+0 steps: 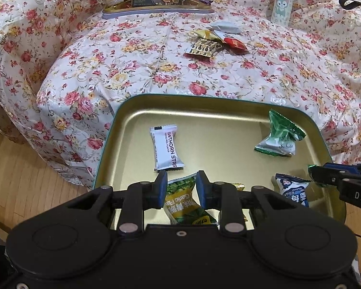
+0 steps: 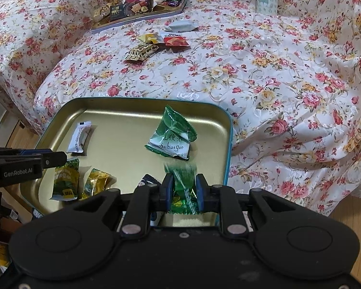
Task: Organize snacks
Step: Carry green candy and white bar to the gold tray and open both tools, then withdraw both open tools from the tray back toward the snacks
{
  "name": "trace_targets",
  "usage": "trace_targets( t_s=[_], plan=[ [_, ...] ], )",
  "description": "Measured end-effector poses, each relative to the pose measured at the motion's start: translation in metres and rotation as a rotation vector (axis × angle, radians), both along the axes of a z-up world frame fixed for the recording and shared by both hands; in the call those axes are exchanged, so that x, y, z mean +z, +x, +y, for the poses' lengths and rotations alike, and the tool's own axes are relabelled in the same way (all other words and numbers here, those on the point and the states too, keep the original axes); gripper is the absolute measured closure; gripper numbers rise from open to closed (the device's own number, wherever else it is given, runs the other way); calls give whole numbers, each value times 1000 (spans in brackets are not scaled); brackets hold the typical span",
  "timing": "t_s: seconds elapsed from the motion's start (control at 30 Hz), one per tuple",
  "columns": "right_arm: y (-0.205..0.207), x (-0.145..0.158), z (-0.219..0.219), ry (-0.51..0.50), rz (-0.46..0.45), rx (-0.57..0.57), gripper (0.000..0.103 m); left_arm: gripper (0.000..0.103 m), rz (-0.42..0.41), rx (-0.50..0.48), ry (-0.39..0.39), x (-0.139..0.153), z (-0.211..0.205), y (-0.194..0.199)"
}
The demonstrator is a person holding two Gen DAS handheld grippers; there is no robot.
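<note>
A gold tin tray [image 1: 219, 120] with a teal rim lies on the floral cloth. In it are a white hawthorn strip packet [image 1: 167, 148], a green-and-white packet [image 1: 279, 137], a blue-and-white packet [image 1: 293, 191], a gold packet [image 2: 96, 184] and a green-yellow garlic packet [image 1: 180, 200]. My left gripper [image 1: 181, 177] hovers over the garlic packet with a narrow gap; the packet lies flat beneath it, not pinched. My right gripper [image 2: 183, 179] is shut on a small green candy packet [image 2: 183, 187] above the tray's near right corner.
Several loose wrapped snacks [image 1: 211, 42] lie on the cloth beyond the tray. A second tin [image 1: 156, 9] heaped with snacks sits at the back. A cartoon-print bottle [image 1: 282, 0] stands at the back right. Wooden floor [image 1: 24, 180] shows past the cloth's left edge.
</note>
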State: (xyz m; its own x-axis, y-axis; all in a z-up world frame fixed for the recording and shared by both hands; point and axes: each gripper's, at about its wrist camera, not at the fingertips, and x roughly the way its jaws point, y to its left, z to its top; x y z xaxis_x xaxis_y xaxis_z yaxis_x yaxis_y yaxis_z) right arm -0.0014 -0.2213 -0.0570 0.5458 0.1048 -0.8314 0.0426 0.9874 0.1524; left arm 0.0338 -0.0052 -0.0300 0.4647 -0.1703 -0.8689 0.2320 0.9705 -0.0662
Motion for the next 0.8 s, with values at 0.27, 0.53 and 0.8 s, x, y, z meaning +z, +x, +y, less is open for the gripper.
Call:
trace_targets(
  t_s=[0.27,0.53,0.8],
  plan=[
    [-1,3,1,9,-7,6,81,67,0,-3,0,0,0,0],
    [-2,5,2,14,-7,18,79,67,-3,-6,2,-1,-2,-2],
    [-3,7,4,3,3,48,69,66,-39,-44,6,8,1,-2]
  ],
)
